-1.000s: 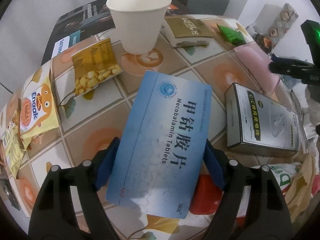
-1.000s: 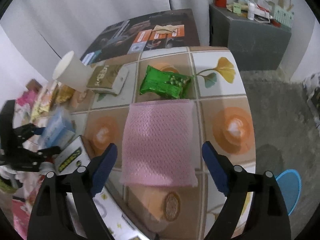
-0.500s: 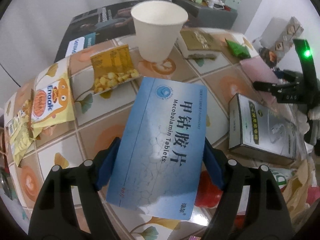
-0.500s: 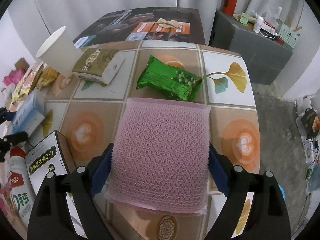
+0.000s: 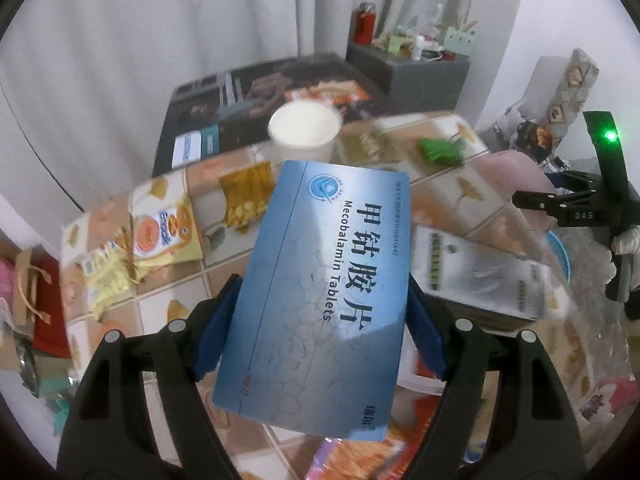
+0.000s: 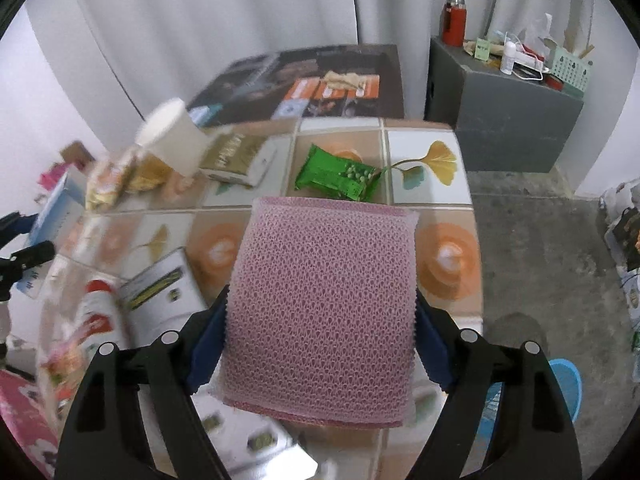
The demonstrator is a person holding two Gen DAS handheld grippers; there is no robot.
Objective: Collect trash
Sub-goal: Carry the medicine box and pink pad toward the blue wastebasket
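Note:
My left gripper (image 5: 320, 332) is shut on a blue Mecobalamin tablet box (image 5: 324, 280) and holds it above the tiled table (image 5: 452, 184). My right gripper (image 6: 320, 336) is shut on a pink mesh sponge (image 6: 324, 304), lifted above the table (image 6: 452, 256); it also shows at the right of the left wrist view (image 5: 576, 208). On the table lie a white paper cup (image 5: 304, 132), yellow snack bags (image 5: 160, 236), a green snack packet (image 6: 340, 174), a silver box (image 6: 160, 292) and a gold-topped box (image 6: 236, 158).
A dark board (image 6: 304, 80) leans behind the table. A grey cabinet (image 6: 504, 120) with a red flask (image 6: 454, 26) stands at the back right. A blue bin (image 6: 564, 384) sits on the floor at the right. More packets and a red-capped bottle (image 6: 96, 316) crowd the table's left.
Both grippers have risen and pulled back from the table with their loads. The right gripper closed on the pink sponge and lifted it. The blue box stays gripped.

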